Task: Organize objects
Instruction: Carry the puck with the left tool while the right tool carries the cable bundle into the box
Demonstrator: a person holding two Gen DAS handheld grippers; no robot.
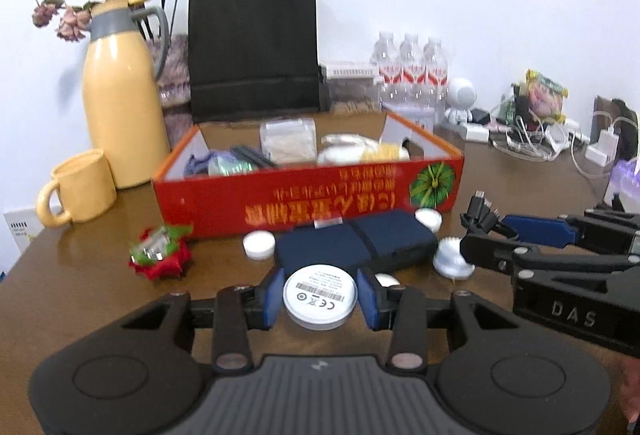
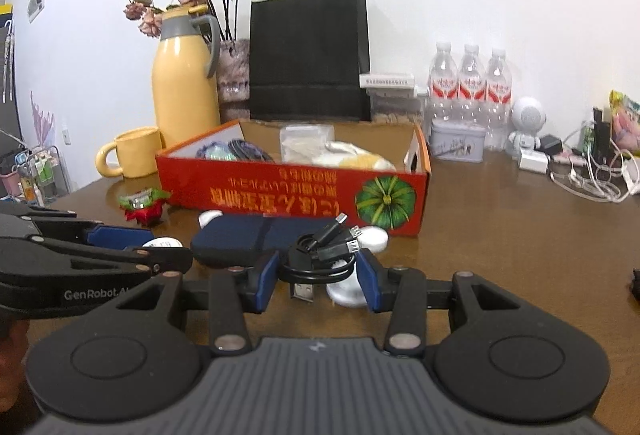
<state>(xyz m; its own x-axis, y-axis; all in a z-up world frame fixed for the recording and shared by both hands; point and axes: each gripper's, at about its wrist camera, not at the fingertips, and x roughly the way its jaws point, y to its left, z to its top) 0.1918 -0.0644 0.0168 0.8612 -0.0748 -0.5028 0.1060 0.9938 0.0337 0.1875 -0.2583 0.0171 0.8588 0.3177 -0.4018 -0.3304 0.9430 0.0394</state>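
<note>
The left gripper (image 1: 319, 300) has its blue fingers (image 1: 272, 298) closed partway on a round white disc (image 1: 319, 298), one pad against each side of its rim. The disc sits flat between them, its printed label face turned up toward the camera; being round, it has no long axis to speak of. It is held on the near side of the red cardboard box (image 1: 308, 195), just in front of the dark blue pouch (image 1: 354, 245).

The right gripper (image 2: 319, 271) is likewise closed partway, its fingers (image 2: 366, 283) pinching a coiled black USB cable (image 2: 320, 259). The coil lies roughly level across the gap, with several small plugs sticking up and away toward the box and one flat USB plug hanging down toward the camera. It too is on the near side of the box, just before the pouch.

The pouch lies flat on the brown worktop (image 2: 520, 235), its long axis running along the near wall of the box and close beside it. Small white round pieces (image 1: 259, 244) lie around the pouch's ends. A red and green ornament (image 1: 160, 253) rests off the box's left near corner. The box is open on top with assorted items inside, its printed lettering upside down toward the cameras.
</note>
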